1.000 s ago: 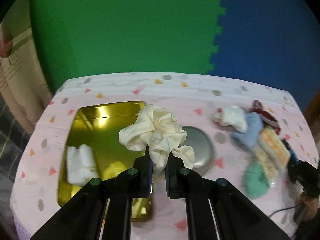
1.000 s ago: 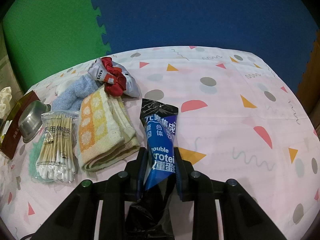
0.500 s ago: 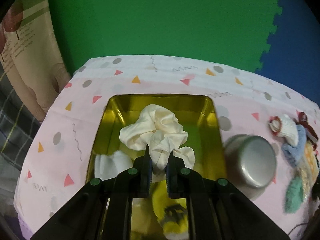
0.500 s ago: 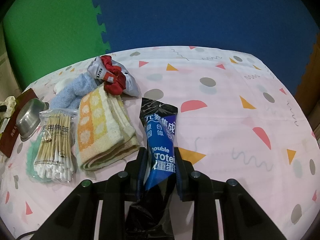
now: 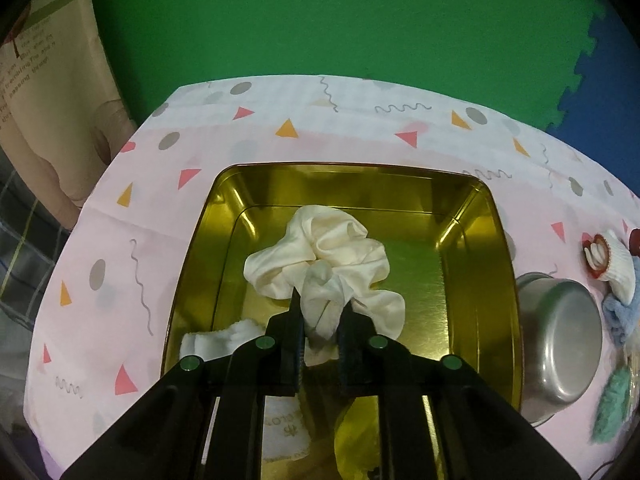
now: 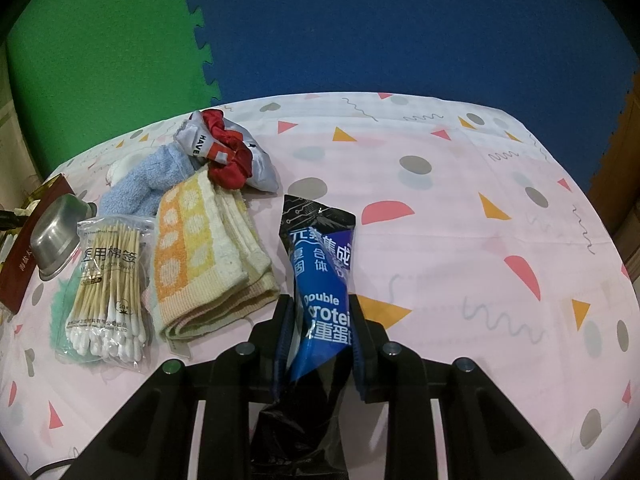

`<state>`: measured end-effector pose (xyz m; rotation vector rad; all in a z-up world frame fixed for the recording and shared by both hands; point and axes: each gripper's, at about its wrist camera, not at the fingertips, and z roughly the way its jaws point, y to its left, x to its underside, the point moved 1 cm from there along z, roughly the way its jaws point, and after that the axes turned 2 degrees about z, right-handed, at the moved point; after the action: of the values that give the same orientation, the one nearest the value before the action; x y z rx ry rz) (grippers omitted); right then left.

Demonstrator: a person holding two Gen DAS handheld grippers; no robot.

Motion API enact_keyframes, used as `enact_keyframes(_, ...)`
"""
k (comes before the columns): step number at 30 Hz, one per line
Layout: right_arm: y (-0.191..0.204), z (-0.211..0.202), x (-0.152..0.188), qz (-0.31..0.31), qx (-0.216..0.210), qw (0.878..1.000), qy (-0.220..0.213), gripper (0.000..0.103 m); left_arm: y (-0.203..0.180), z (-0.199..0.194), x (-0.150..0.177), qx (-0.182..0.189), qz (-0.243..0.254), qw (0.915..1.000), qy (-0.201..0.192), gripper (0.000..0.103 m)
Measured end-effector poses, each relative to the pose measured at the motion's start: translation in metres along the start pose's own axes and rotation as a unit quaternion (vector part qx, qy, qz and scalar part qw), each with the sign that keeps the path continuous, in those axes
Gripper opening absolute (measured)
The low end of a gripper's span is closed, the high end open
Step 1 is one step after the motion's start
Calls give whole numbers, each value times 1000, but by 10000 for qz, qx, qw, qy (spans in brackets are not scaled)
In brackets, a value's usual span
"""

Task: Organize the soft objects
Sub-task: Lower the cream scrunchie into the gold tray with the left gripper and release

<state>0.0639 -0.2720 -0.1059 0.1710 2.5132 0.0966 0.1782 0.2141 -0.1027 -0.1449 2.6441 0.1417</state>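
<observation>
My left claw [image 5: 320,316] is pinched on a cream scrunchie [image 5: 328,264], its folds bunched between the two fingers and spilling forward above the gold tin [image 5: 476,240]. The scrunchie hangs over the tin's middle; whether it touches the floor I cannot tell. Inside the tin, near my fingers, a white cloth [image 5: 216,338] lies at the left wall and something yellow [image 5: 356,436] shows lower down. Just right of the tin sits a steel bowl [image 5: 560,352], tipped on its side. My right claw [image 6: 320,320] grips a blue snack packet [image 6: 320,280], whose far end points away over the pink tablecloth [image 6: 460,220]. Just left of it lies a folded orange-and-yellow towel [image 6: 204,256], then a bag of cotton swabs [image 6: 106,288]. Beyond the towel are a blue sock [image 6: 152,180] and a red scrunchie [image 6: 228,156].
</observation>
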Motion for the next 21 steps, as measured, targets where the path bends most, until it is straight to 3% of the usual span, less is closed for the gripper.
enact_keyframes(2,0,0,0,-10,16,10000,6,27,2,-2,1,52,-46,10000,5,17)
enact_keyframes(6,2,1,0,-63,73,10000,12,28,4,-12,2,163,-113,9997,-104,31)
enact_keyframes(13,2,1,1,-64,68,10000,12,28,-4,-49,20,170,-107,9992,-358,39)
enact_keyframes(16,1,1,1,-54,56,10000,13,28,-9,-72,37,-43,-152,9982,-584,48)
enact_keyframes(21,0,1,2,-50,50,10000,9,28,-17,-94,63,-288,-106,9965,-781,50)
